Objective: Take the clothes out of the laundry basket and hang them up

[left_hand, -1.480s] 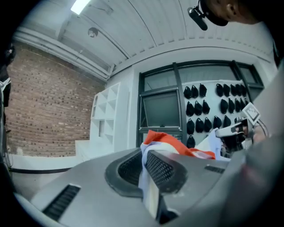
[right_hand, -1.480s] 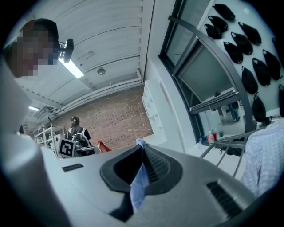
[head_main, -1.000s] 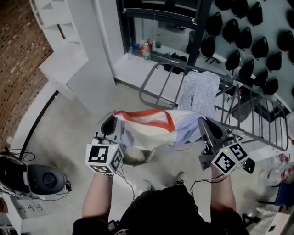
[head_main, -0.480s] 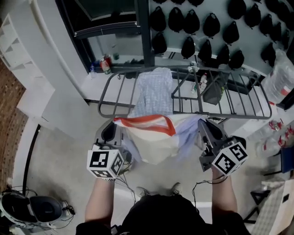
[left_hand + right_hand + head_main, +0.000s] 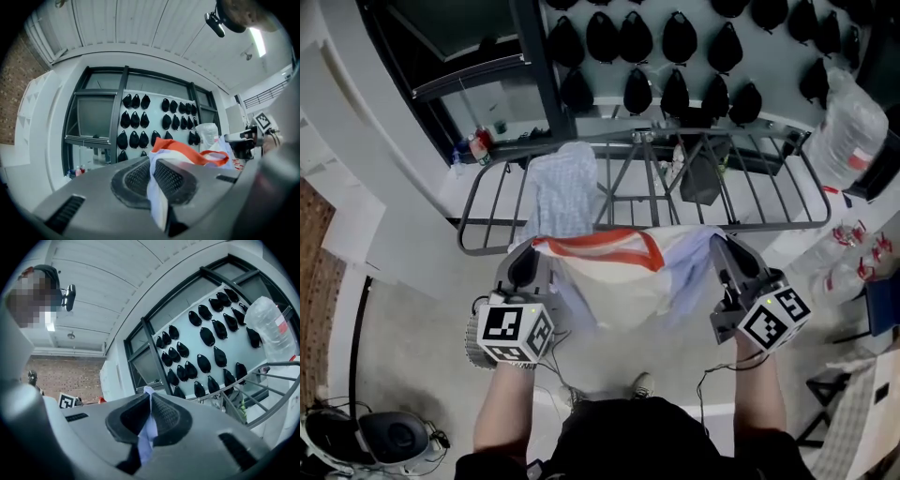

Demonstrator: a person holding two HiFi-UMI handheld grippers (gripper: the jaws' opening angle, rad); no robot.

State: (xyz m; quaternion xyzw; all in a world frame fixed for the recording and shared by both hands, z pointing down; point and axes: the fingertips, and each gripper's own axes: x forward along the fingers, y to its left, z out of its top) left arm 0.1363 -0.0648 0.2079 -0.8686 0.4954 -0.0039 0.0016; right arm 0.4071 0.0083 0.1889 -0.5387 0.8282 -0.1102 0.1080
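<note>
A white garment with an orange band (image 5: 614, 272) hangs stretched between my two grippers in the head view. My left gripper (image 5: 525, 258) is shut on its left edge, and the cloth (image 5: 161, 187) shows pinched between the jaws in the left gripper view. My right gripper (image 5: 722, 251) is shut on the right edge, where pale bluish cloth (image 5: 147, 434) runs between the pads. The grey drying rack (image 5: 750, 211) stands just beyond the garment. A light blue checked garment (image 5: 562, 192) is draped over the rack's left part. No laundry basket is in view.
A dark object (image 5: 703, 178) hangs in the middle of the rack. Black caps (image 5: 675, 42) line the wall behind. Bottles (image 5: 473, 148) stand on a ledge at left. A clear plastic bag (image 5: 848, 127) sits at right, and a dark round device (image 5: 389, 436) lies on the floor.
The view has swung so the drying rack now lies squarely in front of the garment. Both grippers stayed shut on the garment and carried it sideways toward the rack.
</note>
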